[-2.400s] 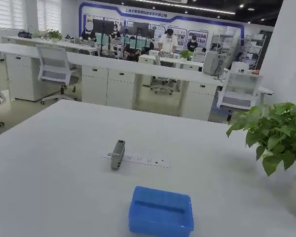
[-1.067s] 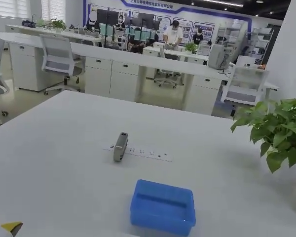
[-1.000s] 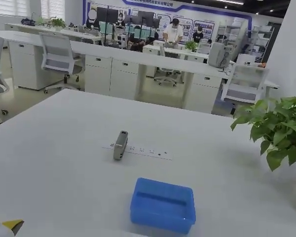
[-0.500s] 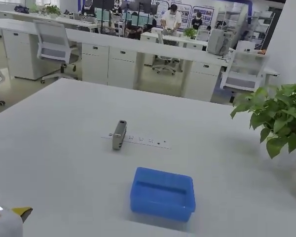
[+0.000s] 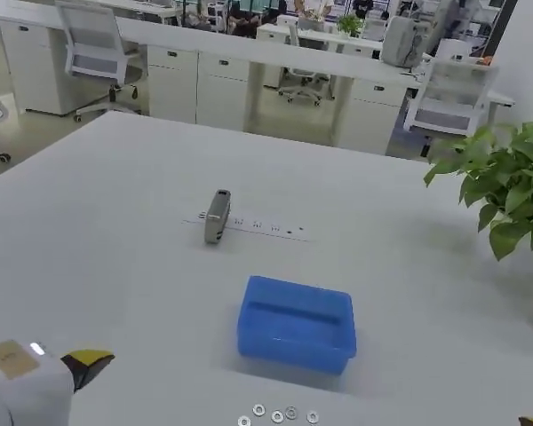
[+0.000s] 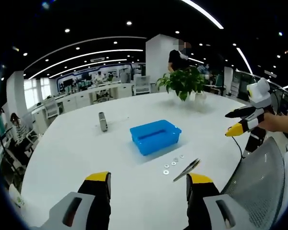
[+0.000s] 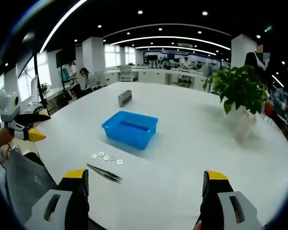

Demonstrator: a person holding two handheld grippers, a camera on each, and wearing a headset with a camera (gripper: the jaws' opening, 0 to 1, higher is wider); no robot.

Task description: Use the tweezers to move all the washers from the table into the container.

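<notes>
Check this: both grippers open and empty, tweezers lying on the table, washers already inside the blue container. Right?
Not quite. The washers are not inside the blue container; they lie in a row on the table in front of it, near the tweezers, as the right gripper view shows. The rest holds: left gripper and right gripper are open and empty.

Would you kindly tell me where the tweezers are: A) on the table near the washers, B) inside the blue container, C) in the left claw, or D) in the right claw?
A: the tweezers lie on the table by the washers; left claw and right claw are open.
</notes>
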